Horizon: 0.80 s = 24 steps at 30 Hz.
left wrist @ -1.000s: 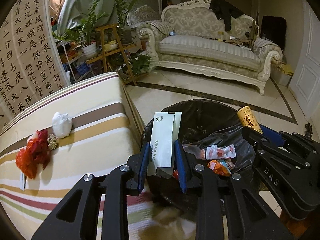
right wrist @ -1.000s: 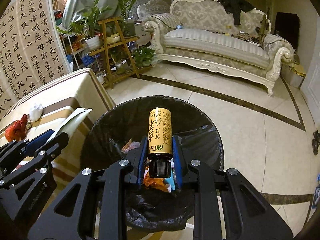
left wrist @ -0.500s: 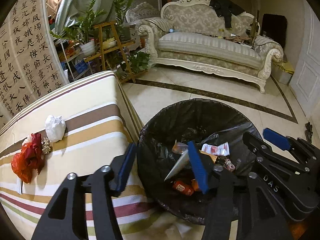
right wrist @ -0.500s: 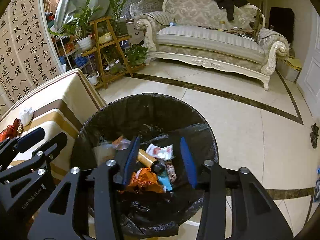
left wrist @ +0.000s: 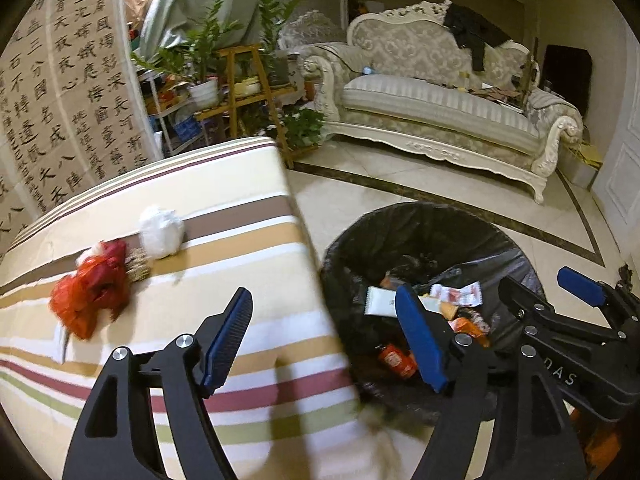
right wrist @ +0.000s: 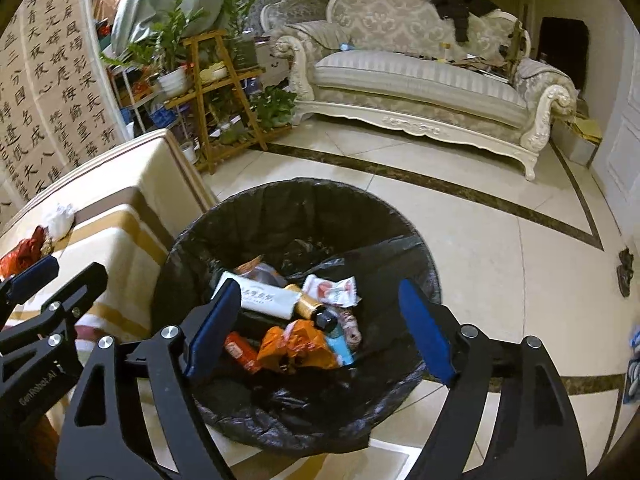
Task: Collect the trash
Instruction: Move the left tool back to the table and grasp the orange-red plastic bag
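Observation:
A black-lined trash bin (right wrist: 304,200) stands on the floor beside the striped table (left wrist: 240,240). Inside it, among other wrappers, lie a white paper packet (right wrist: 268,298) and a yellow bottle (right wrist: 308,306). My right gripper (right wrist: 320,288) hovers over the bin, its jaws opening with nothing between them. My left gripper (left wrist: 322,296) straddles the table edge and the bin rim (left wrist: 420,216), its jaws also opening and empty. On the table lie a crumpled red bag (left wrist: 92,292), a white tissue wad (left wrist: 160,232) and a small brown scrap (left wrist: 138,264).
A cream sofa (left wrist: 440,108) with dark clothing on its back fills the far side. A wooden plant stand (left wrist: 248,92) and a calligraphy screen (left wrist: 60,100) stand behind the table. A white door (left wrist: 624,168) is at the right, with tiled floor between.
Both grippers opened. The white packet left the left jaws and the yellow bottle left the right jaws; both now lie in the bin. The left gripper shifted left toward the table.

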Motion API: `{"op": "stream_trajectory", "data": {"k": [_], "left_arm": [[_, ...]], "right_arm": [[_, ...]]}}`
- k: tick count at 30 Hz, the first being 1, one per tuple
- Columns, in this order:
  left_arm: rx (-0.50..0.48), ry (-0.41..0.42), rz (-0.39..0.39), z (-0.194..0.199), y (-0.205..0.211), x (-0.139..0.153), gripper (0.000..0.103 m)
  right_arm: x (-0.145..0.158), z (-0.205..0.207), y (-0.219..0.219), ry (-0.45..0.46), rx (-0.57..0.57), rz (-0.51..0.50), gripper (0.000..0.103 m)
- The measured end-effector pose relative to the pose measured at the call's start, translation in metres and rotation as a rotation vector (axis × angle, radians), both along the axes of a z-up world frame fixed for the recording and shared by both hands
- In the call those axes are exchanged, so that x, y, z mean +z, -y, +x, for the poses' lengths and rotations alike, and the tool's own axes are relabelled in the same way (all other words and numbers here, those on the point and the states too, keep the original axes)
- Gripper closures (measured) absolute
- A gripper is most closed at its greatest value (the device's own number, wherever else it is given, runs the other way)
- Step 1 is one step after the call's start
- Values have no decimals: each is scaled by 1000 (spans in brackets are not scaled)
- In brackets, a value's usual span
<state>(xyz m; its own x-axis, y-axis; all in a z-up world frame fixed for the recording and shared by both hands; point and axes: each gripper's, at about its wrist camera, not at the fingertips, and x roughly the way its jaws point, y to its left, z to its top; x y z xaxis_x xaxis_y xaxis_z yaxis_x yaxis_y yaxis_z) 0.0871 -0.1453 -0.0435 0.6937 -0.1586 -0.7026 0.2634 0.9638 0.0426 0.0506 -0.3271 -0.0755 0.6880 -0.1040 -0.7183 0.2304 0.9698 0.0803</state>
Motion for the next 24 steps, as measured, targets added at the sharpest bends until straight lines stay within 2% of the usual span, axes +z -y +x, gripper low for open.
{"op": "stream_trajectory", "data": {"k": [12, 24], "left_arm": [[186, 29, 8, -12, -90, 9, 27], [393, 20, -4, -11, -183, 6, 27]], "right_arm": [[12, 8, -74, 4, 151, -6, 22], [25, 23, -159, 19, 320, -28, 22]]}}
